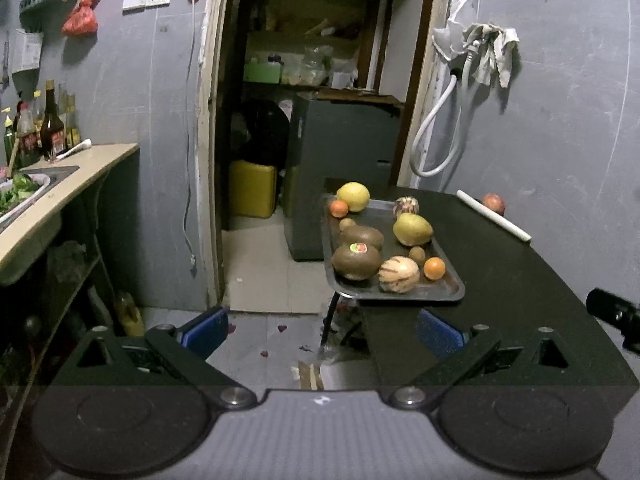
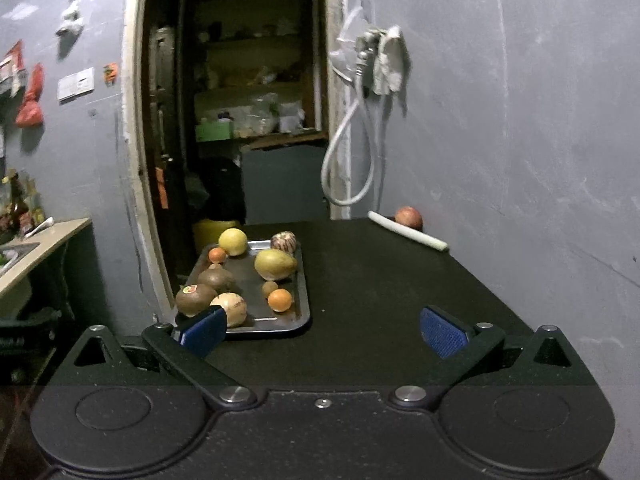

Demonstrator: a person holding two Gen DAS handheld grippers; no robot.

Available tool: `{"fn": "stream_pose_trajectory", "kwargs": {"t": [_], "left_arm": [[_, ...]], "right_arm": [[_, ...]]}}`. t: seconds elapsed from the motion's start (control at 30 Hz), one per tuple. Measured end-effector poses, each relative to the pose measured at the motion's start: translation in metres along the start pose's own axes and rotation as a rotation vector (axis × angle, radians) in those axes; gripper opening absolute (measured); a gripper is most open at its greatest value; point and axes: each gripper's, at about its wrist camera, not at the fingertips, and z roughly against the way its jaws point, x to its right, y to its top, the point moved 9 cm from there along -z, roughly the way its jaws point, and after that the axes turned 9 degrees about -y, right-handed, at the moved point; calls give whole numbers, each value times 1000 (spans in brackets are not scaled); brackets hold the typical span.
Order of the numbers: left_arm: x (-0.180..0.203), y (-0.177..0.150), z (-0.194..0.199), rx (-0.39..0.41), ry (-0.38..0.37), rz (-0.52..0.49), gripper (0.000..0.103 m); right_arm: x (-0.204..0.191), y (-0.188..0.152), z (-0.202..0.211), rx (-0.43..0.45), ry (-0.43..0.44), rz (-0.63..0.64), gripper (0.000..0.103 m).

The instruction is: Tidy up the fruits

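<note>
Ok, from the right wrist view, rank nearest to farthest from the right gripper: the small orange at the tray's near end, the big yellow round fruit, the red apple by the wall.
1. Small orange, near end of tray, left.
2. Big yellow round fruit, tray's far end.
3. Red apple, far right, by the wall.

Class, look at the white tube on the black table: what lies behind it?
A reddish round fruit sits behind the white tube, near the wall. The tube covers its lower edge, so whether they touch cannot be told.

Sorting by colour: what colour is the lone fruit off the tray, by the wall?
Reddish; the lone fruit shows best in the right wrist view.
</note>
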Motion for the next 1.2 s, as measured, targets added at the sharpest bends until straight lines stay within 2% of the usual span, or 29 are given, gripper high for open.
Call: {"fn": "stream_pose_trajectory", "kwargs": {"t": [0.17,0.33,0.53,1.2], "left_arm": [[-2,-3,0,20,-26,-7,102],[2,-15,-6,-10,-51,14,102],[14,-23,-10,-33,-76,-11,102],[14,-25,-21,-70,-43,6,102]], "right_arm": [[0,-9,2,-10,-2,5,102],[7,-21,-2,-59,14,-22,102],[13,-28,-6,-76,4,-25,102],[14,-38,-27,-119,45,4,102]]}}
